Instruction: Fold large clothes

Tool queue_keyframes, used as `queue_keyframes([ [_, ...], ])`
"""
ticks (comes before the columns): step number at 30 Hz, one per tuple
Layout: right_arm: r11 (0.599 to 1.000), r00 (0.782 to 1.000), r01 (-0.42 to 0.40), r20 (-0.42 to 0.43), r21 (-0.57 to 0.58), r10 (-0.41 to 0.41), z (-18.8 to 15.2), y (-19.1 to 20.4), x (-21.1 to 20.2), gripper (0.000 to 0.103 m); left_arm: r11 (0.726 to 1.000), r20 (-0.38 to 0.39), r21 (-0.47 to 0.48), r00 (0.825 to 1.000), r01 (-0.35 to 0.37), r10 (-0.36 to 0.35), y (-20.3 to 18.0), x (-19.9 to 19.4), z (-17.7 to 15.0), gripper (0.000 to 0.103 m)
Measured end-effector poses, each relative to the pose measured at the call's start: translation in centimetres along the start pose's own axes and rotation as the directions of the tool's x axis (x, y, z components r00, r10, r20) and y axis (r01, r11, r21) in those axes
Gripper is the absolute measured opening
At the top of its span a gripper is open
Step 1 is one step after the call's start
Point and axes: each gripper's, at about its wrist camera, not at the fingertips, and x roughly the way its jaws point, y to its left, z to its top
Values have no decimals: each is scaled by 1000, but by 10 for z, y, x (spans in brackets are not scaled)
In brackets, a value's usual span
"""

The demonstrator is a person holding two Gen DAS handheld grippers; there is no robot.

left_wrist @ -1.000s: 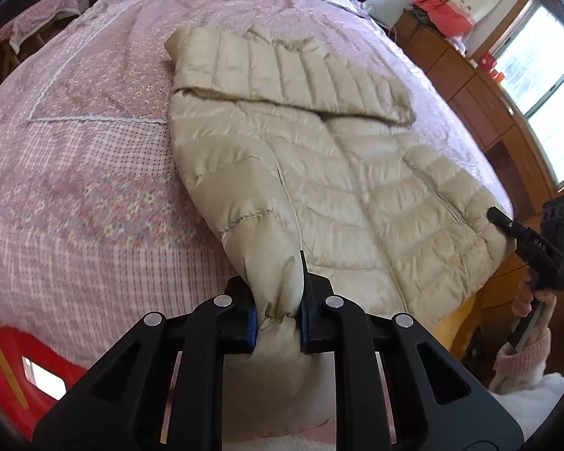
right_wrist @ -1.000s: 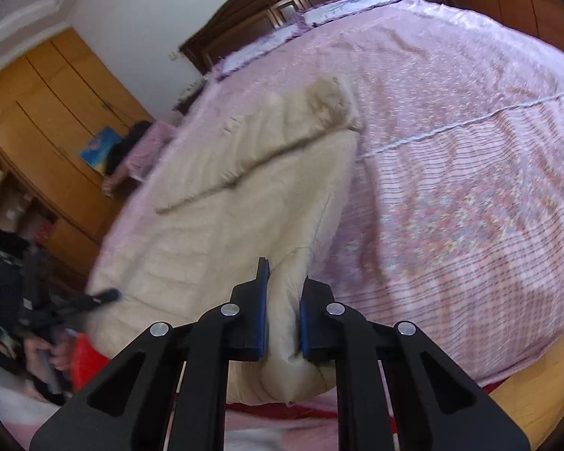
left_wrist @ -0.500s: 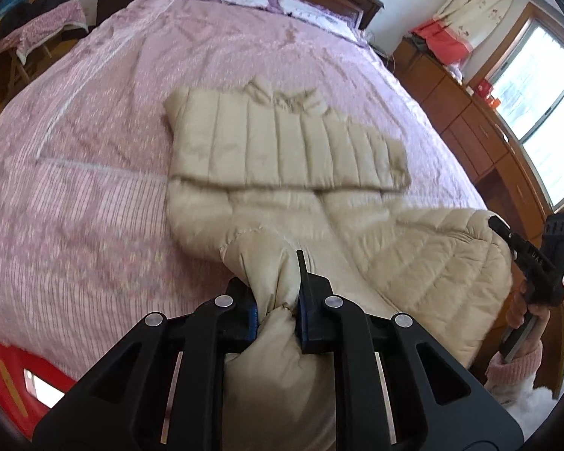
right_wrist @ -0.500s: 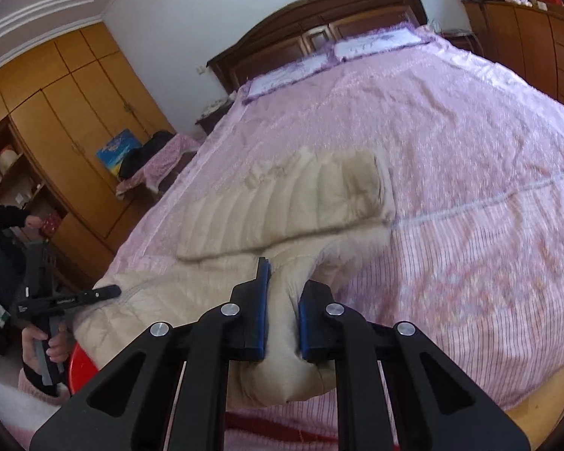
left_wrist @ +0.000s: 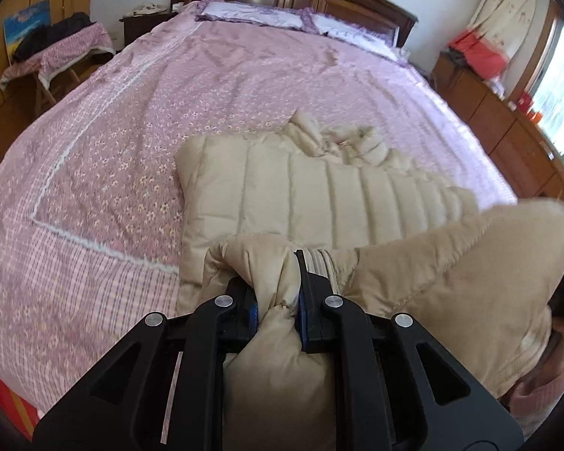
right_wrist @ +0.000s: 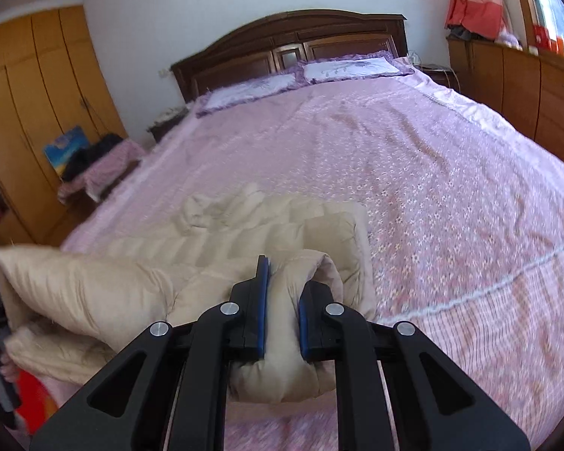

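**Hem lifted, bottom-to-top fold under way**

Beige puffer jacket (left_wrist: pixel 319 195) lies on the pink floral bedspread (left_wrist: pixel 139 143), near the foot end of the bed, collar pointing toward the headboard (right_wrist: pixel 289 49). Sleeves look already folded in across the chest: a quilted band sits flat over the upper body in both wrist views.

Left gripper (left_wrist: pixel 276 300) is clamped narrow on a bunched corner of the hem; fabric is squeezed between the blue pads and bulges out below. Right gripper (right_wrist: pixel 282 323) likewise pinches a thick roll of hem between its pads. Both corners are raised off the bed, and the lower half of the jacket hangs slack between them, lining side showing as a big tan sheet at the edge of each view.

Progress, as a judgement: roughly midway. Sleeve fold done; the hem-to-collar fold has started but nothing has landed yet. Left to do: carry both corners forward over the folded sleeves, lay the hem near the collar, release, maybe smooth. Puffy fill may spring back or slide, so the edges could end up misaligned.

Pillows (right_wrist: pixel 319 71) and wardrobe (right_wrist: pixel 37 94) are well apart from the work.
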Motion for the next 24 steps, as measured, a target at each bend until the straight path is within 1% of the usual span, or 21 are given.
queue_keyframes([
  [5, 998, 996, 60, -71, -14, -61, -13, -8, 48, 15, 998, -45, 11, 997, -59, 59, 7, 43, 6, 17],
  [8, 997, 991, 81, -105, -9, -82, -26, -16, 72, 18, 997, -72, 11, 994, -82, 83, 16, 72, 3, 20],
  [10, 997, 991, 78, -113, 3, -77, -33, -20, 81, 19, 998, -74, -8, 995, -69, 68, 21, 79, 1, 20],
  [12, 997, 991, 74, -116, 13, -72, -36, -22, 83, 20, 998, -67, -33, 997, -48, 46, 25, 76, 1, 21],
  [13, 997, 991, 70, -119, 15, -68, -35, -21, 83, 20, 999, -64, -31, 997, -41, 39, 25, 73, 1, 23],
  [15, 998, 989, 65, -134, 11, -63, -32, -21, 82, 22, 999, -58, -10, 997, -48, 47, 24, 63, 0, 31],
  [16, 998, 988, 64, -138, 8, -62, -31, -20, 82, 22, 999, -54, 3, 997, -48, 48, 23, 56, -1, 37],
  [17, 998, 987, 64, -145, 3, -63, -29, -20, 81, 23, 999, -45, 16, 998, -36, 37, 22, 47, -3, 46],
  [18, 998, 987, 64, -147, 1, -63, -28, -19, 80, 23, 1000, -39, 21, 999, -19, 19, 22, 40, -3, 51],
  [20, 998, 987, 58, -150, 5, -56, -26, -19, 79, 25, 1000, -26, 24, 999, 18, -18, 23, 25, -6, 71],
  [21, 998, 987, 55, -150, 10, -53, -26, -19, 77, 26, 999, -10, 24, 1000, 23, -23, 25, 13, -9, 76],
  [22, 998, 987, 54, -150, 18, -50, -25, -19, 75, 27, 999, 2, 32, 1000, 11, -11, 25, 5, -11, 78],
  [24, 998, 988, 50, -149, 30, -45, -22, -19, 69, 31, 999, 22, 49, 1000, 0, -1, 29, -9, -13, 78],
])
